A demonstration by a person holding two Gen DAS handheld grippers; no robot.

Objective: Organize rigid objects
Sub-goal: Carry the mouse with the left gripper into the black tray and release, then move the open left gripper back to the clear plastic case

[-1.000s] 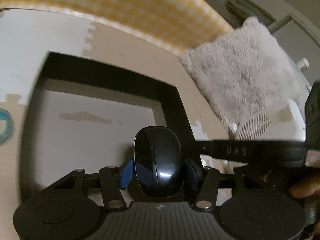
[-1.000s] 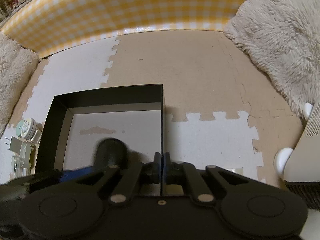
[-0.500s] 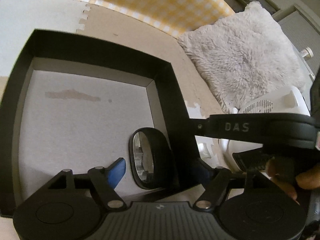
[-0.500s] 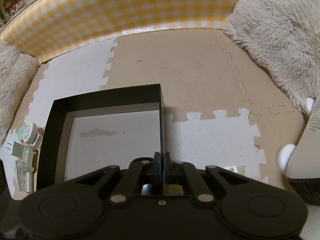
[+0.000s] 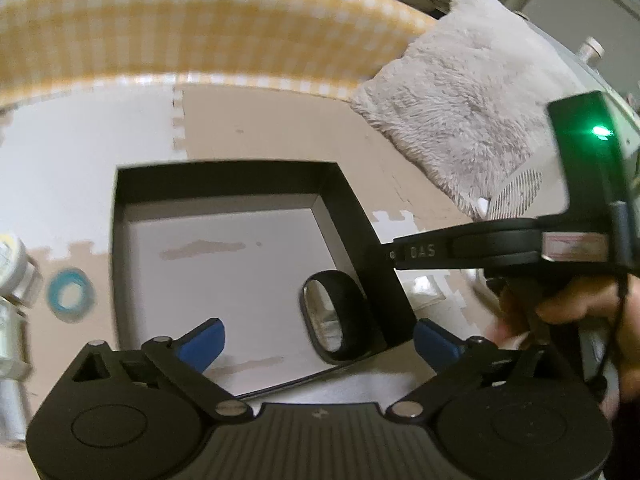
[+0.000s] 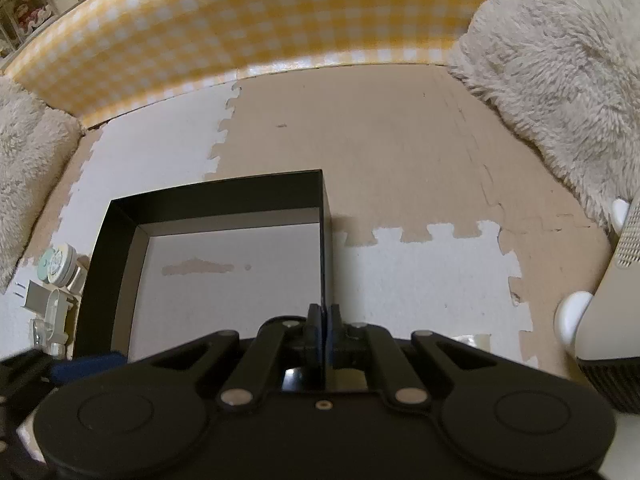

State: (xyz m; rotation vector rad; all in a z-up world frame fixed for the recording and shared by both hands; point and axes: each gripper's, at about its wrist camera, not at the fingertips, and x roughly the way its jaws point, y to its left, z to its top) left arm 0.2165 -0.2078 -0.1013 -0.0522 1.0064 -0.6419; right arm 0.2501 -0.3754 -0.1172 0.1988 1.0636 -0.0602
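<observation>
A black computer mouse (image 5: 336,316) lies tipped on its side inside the shallow black box (image 5: 224,184), leaning on the box's right wall with its shiny underside facing left. My left gripper (image 5: 320,338) hovers just in front of and above it. Its jaws are still opening, the blue pads (image 5: 208,336) stand wide apart and touch nothing. My right gripper (image 6: 324,320) is shut on the top edge of the box's right wall (image 6: 326,240). In the left wrist view its finger (image 5: 420,251) reaches that wall from the right, with a person's hand (image 5: 580,312) behind it.
The box sits on a beige and white foam puzzle mat (image 6: 400,152). A yellow gingham barrier (image 6: 240,28) closes the far side. Fluffy cushions (image 5: 460,112) lie at the right. A white grilled appliance (image 6: 624,272) stands at right. A blue tape ring (image 5: 72,290) and small white items (image 6: 52,280) lie left of the box.
My left gripper let go of the mouse, opened wide and drew back and upward. The mouse dropped into the box and tipped onto its side against the right wall. The right gripper stayed put.
</observation>
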